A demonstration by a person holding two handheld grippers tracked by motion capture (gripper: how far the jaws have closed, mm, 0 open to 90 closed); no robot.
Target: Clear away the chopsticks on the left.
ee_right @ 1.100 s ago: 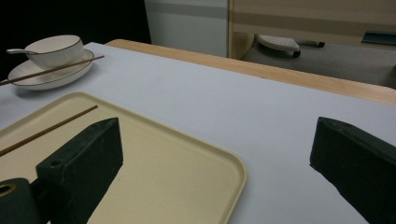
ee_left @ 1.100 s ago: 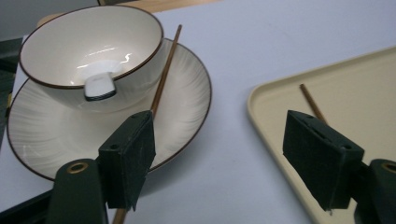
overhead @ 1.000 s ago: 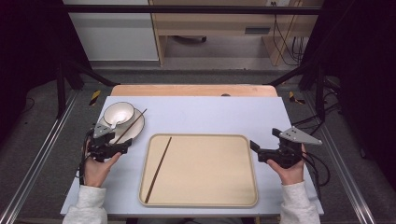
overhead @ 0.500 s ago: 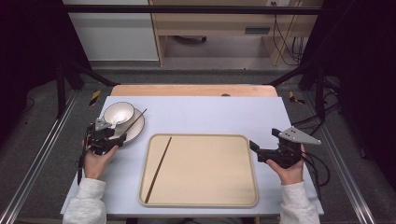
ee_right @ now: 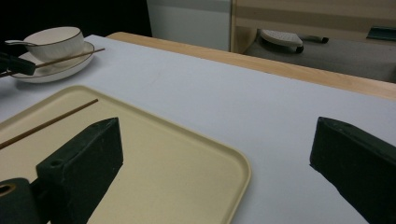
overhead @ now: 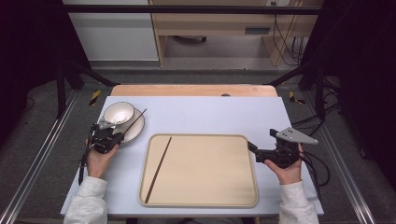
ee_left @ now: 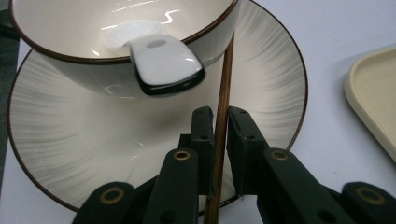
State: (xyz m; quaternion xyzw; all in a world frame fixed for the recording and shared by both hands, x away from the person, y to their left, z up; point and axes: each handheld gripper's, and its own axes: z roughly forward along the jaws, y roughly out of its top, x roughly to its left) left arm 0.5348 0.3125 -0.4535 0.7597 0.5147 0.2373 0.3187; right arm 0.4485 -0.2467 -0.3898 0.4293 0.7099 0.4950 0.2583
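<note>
Currently: plate (ee_left: 70, 154) and bowl (ee_left: 93, 51) just ahead of left gripper (ee_left: 219, 119); jaws have just been closing, now pinching chopstick (ee_left: 225, 84) near its low end. Light, stiff, slick, prone to pivoting. Right gripper (ee_right: 210, 154) gapes, empty.

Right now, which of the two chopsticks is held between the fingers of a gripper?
The chopstick on the plate, beside the bowl; the left gripper pinches it. The other chopstick lies free in the tray.

left hand-held gripper (ee_left: 220, 122) (just closing) onto chopstick (ee_left: 224, 88)
</note>
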